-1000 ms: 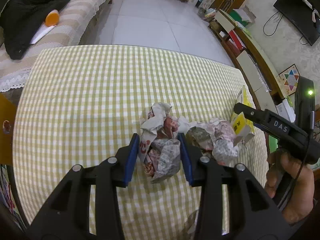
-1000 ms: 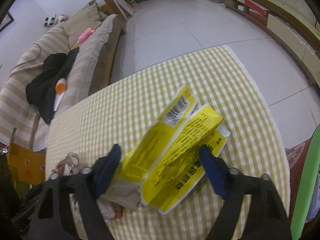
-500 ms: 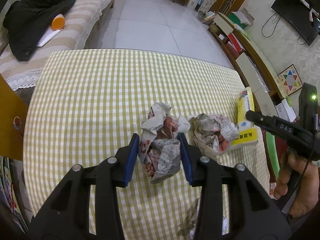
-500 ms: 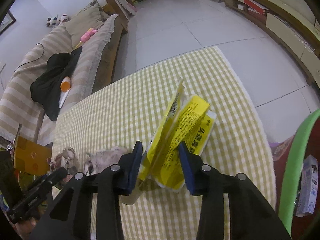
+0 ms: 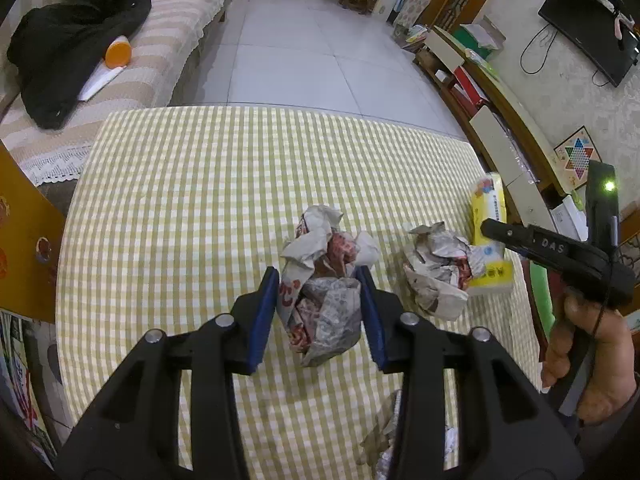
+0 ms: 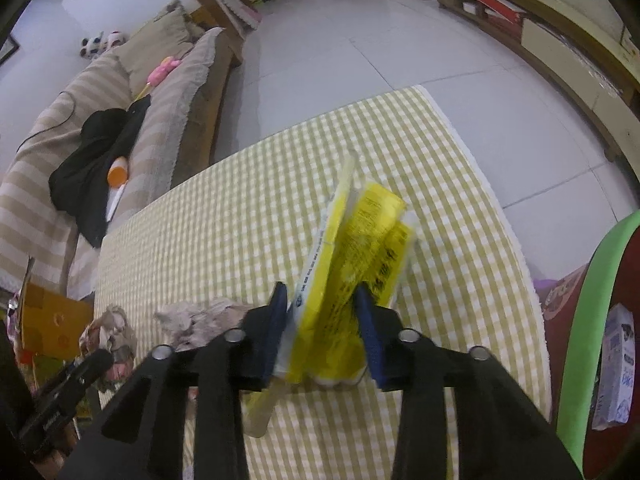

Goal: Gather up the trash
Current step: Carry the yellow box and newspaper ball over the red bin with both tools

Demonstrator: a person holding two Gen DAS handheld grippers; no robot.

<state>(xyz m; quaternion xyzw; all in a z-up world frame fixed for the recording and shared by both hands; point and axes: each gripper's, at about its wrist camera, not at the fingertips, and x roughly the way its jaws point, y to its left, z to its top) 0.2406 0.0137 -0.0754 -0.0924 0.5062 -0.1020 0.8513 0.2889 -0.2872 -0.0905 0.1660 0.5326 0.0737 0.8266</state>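
My left gripper [image 5: 319,312] is shut on a crumpled paper wad [image 5: 324,280], held over the yellow checked table [image 5: 200,184]. A second crumpled paper wad [image 5: 438,268] lies on the table to its right. My right gripper [image 6: 324,328] is shut on a flattened yellow carton [image 6: 356,264], squeezed upright above the table's right part. The carton also shows in the left wrist view [image 5: 489,236], beside the second wad. The second wad appears in the right wrist view [image 6: 196,318], left of the right gripper.
A green-rimmed bin [image 6: 584,320] stands off the table's right edge, with a white carton [image 6: 614,364] inside. A sofa [image 5: 132,64] with black clothes lies at the far left. An orange box [image 5: 24,240] stands by the table's left edge. More scraps [image 5: 384,432] lie at the near edge.
My right gripper has closed on the yellow carton, flattening it and lifting it. The left gripper has stayed shut on its paper wad and risen slightly.
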